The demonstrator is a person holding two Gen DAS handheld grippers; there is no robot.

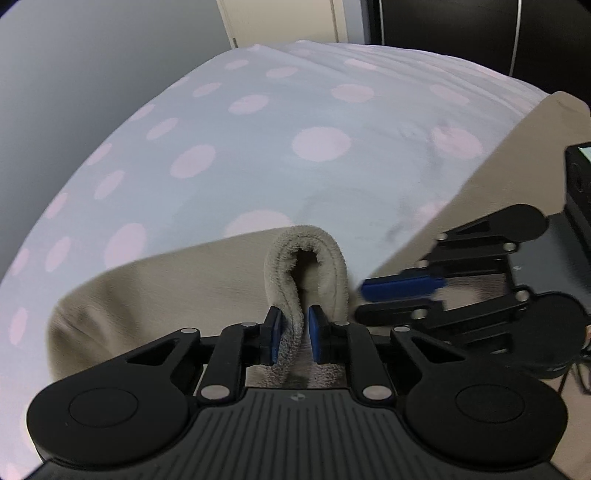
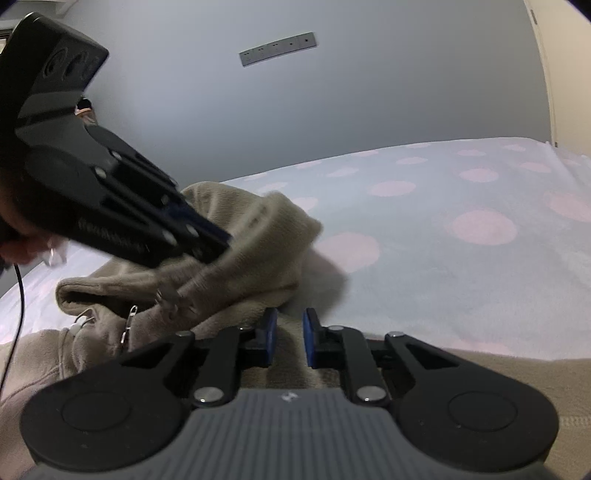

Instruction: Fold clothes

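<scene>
A beige fleece garment (image 1: 166,291) lies on a pale blue bedspread with pink dots (image 1: 258,155). My left gripper (image 1: 294,332) is shut on a raised fold of the garment's thick edge, which loops up just beyond the blue pads (image 1: 274,334). In the right wrist view the left gripper (image 2: 212,242) comes in from the upper left, its tips buried in the bunched fleece (image 2: 258,229). My right gripper (image 2: 289,334) is shut on beige cloth between its pads. It also shows at the right of the left wrist view, right gripper (image 1: 397,299). A metal zip pull (image 2: 127,326) hangs from the garment.
A grey wall with a socket strip (image 2: 279,48) stands behind the bed. A cream door frame (image 1: 280,22) and a dark panel (image 1: 461,29) lie beyond the far edge. A hand (image 2: 22,240) and a thin black cable (image 2: 18,295) are at the left.
</scene>
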